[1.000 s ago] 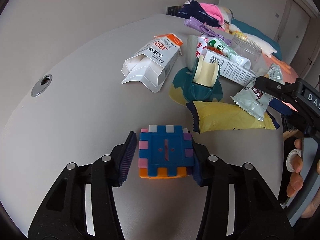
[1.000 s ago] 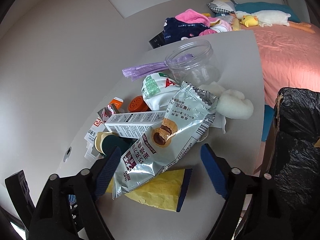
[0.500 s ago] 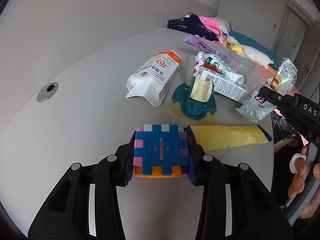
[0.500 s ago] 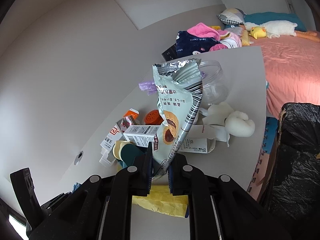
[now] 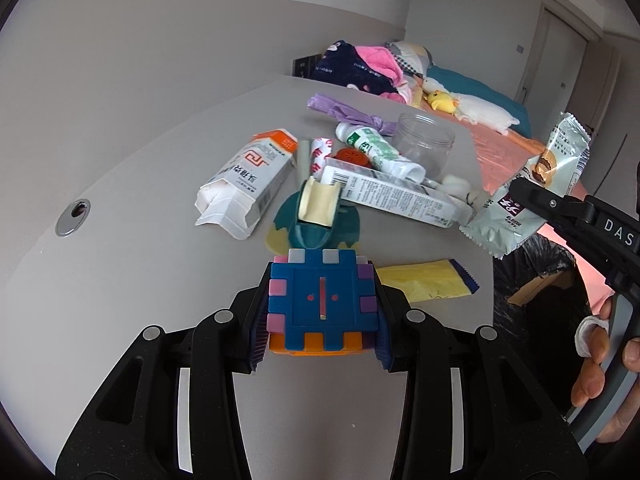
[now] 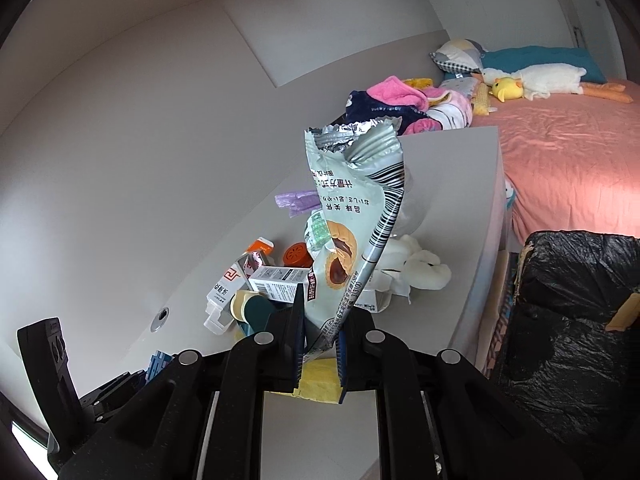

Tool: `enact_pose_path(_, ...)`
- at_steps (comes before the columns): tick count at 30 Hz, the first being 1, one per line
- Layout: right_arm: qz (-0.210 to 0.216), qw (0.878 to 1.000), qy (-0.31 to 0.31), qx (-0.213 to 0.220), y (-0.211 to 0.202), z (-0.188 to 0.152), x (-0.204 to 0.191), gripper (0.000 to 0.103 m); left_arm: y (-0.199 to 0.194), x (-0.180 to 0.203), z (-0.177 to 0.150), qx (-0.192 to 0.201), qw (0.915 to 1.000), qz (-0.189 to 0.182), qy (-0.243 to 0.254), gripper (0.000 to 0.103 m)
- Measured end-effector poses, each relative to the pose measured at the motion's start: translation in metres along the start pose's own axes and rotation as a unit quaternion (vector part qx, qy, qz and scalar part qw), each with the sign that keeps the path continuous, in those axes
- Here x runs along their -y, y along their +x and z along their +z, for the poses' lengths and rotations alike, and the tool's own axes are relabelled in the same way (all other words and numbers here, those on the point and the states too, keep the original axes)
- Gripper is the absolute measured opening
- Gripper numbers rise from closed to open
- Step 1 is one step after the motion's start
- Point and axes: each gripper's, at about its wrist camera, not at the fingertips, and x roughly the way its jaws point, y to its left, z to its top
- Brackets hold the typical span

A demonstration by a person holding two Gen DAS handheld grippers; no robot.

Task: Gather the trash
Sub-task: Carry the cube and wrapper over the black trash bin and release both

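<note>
My left gripper (image 5: 322, 322) is shut on a colourful block cube (image 5: 322, 300), blue on top, held just above the grey table (image 5: 132, 200). My right gripper (image 6: 320, 334) is shut on the lower end of a pale green snack wrapper (image 6: 352, 216), which stands up in the air above the table; it also shows in the left wrist view (image 5: 536, 188). A black-lined trash bin (image 6: 568, 304) stands beside the table at the right. A yellow wrapper (image 5: 424, 282) lies flat on the table just beyond the cube.
Clutter lies on the table: a white carton (image 5: 248, 180), a teal tape dispenser (image 5: 318, 216), a long white box (image 5: 392, 196), a tube (image 5: 372, 146), a clear jar (image 5: 426, 140), a purple bag (image 5: 344, 110), clothes (image 5: 360, 68). A pink bed (image 6: 568, 152) is beyond.
My left gripper closed on the cube and lifted it. My right gripper closed on the snack wrapper and raised it off the table, toward the bin side.
</note>
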Motion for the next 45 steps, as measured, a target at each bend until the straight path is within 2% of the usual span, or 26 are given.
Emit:
enact_pose_path(14,-0.033,0.999,0.014,0.030,-0.048,0.000,0.038,0.014,0.004,0.063,0.001,-0.002,0.9981,-0.045,0.042,0.041)
enact_pose_path(26,-0.072,0.995,0.039,0.057,-0.087,-0.001,0.079,0.014,0.009,0.122,0.001,-0.005,0.9930,-0.088,0.078,0.041)
enact_pose_path(35,-0.120,0.989,0.053,0.067,-0.113,-0.004,0.112,0.014,0.015,0.172,-0.002,-0.018,0.9854,-0.129,0.110,0.041)
enact_pose_path(43,-0.164,0.981,0.074,0.065,-0.127,-0.006,0.144,0.014,0.029,0.210,-0.010,-0.048,0.9747,-0.169,0.139,0.041)
enact_pose_path(44,-0.173,0.980,0.075,0.060,-0.127,-0.005,0.147,0.023,0.031,0.214,-0.011,-0.056,0.9714,-0.180,0.144,0.048)
enact_pose_path(45,-0.184,0.978,0.081,0.061,-0.128,-0.006,0.151,0.038,0.032,0.218,-0.012,-0.063,0.9680,-0.192,0.149,0.059)
